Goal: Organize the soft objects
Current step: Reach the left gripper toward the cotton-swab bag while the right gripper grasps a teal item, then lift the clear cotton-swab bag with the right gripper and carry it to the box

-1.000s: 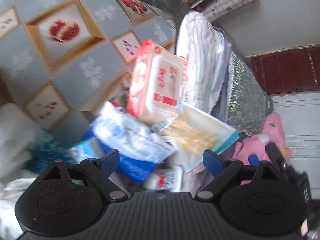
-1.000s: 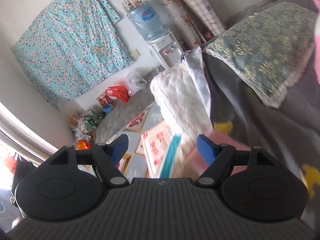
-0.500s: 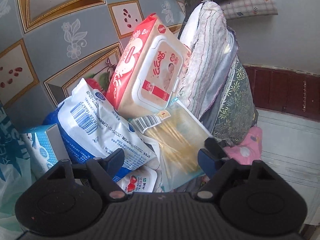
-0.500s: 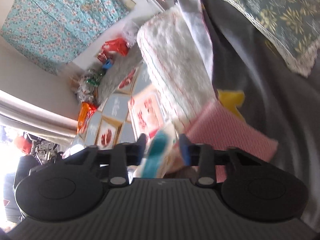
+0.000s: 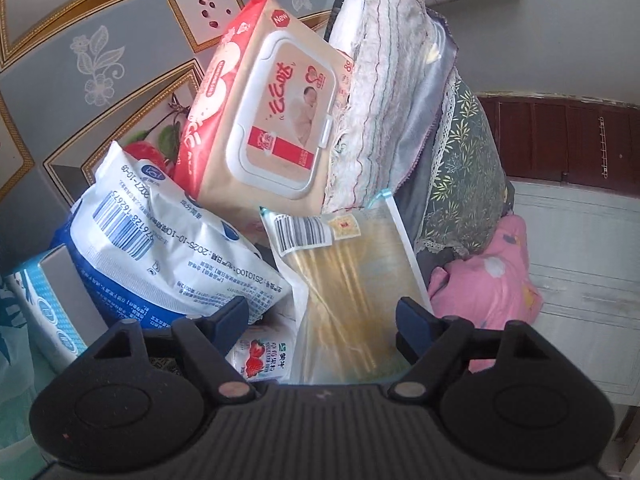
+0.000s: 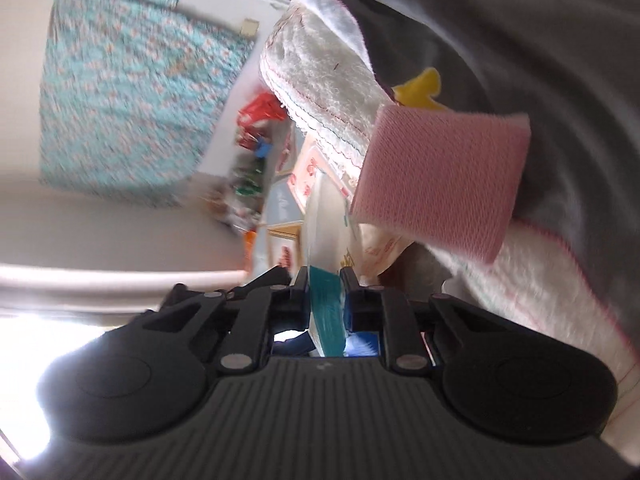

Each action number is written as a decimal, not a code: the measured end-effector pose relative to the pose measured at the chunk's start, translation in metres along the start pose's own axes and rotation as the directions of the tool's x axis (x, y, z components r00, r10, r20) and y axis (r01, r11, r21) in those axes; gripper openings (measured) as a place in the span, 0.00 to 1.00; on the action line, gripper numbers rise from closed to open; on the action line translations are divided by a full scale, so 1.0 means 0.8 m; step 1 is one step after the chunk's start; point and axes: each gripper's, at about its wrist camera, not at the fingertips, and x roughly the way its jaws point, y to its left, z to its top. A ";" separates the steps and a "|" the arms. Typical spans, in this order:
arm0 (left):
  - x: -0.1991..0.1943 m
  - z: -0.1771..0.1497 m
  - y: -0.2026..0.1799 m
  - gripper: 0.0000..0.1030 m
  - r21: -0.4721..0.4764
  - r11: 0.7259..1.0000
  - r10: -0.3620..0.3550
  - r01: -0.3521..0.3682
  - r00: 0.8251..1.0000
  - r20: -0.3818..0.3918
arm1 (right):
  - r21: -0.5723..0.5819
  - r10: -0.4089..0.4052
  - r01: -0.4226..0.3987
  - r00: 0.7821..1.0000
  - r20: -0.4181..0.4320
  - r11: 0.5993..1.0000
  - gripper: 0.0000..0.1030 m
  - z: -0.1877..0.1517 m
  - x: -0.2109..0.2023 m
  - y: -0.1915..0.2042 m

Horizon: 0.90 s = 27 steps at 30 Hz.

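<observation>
A pile of soft packs leans against a folded white towel (image 5: 380, 80): a red and cream wet-wipes pack (image 5: 280, 120), a blue and white pack (image 5: 168, 240), a small strawberry packet (image 5: 262, 356) and a clear bag of yellow sticks (image 5: 352, 280). My left gripper (image 5: 322, 310) is open just above the pile; the clear bag lies between its fingers, untouched by the pads. My right gripper (image 6: 326, 280) is shut on the teal strip (image 6: 326, 308) at the edge of a flat clear bag. A pink textured pad (image 6: 440, 184) rests on the bedding beyond it.
A green leafy pillow (image 5: 468, 176) and a pink cloth (image 5: 488, 284) lie right of the towel. A light-blue box (image 5: 44, 312) stands at the left. Patterned floor tiles (image 5: 100, 40) spread behind the pile. Grey bedding (image 6: 520, 40) fills the right wrist view's right side.
My left gripper has come down closer to the pile. The right gripper's jaws have closed on the bag's teal edge, and that view has rolled and dropped.
</observation>
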 end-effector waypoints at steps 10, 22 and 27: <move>-0.017 -0.019 -0.007 0.62 0.014 0.998 -0.069 0.069 0.997 -0.022 | 0.091 0.113 -0.113 0.994 0.002 0.989 0.13 -0.035 -0.013 -0.003; -0.156 -0.055 0.023 0.44 0.083 0.994 -0.076 0.068 0.993 0.088 | 0.014 0.176 -0.176 0.982 -0.063 0.984 0.12 -0.133 0.001 0.072; -0.259 -0.061 0.057 0.42 0.094 0.995 -0.048 0.032 0.984 0.173 | 0.004 0.219 -0.220 0.967 -0.134 0.975 0.12 -0.189 0.052 0.120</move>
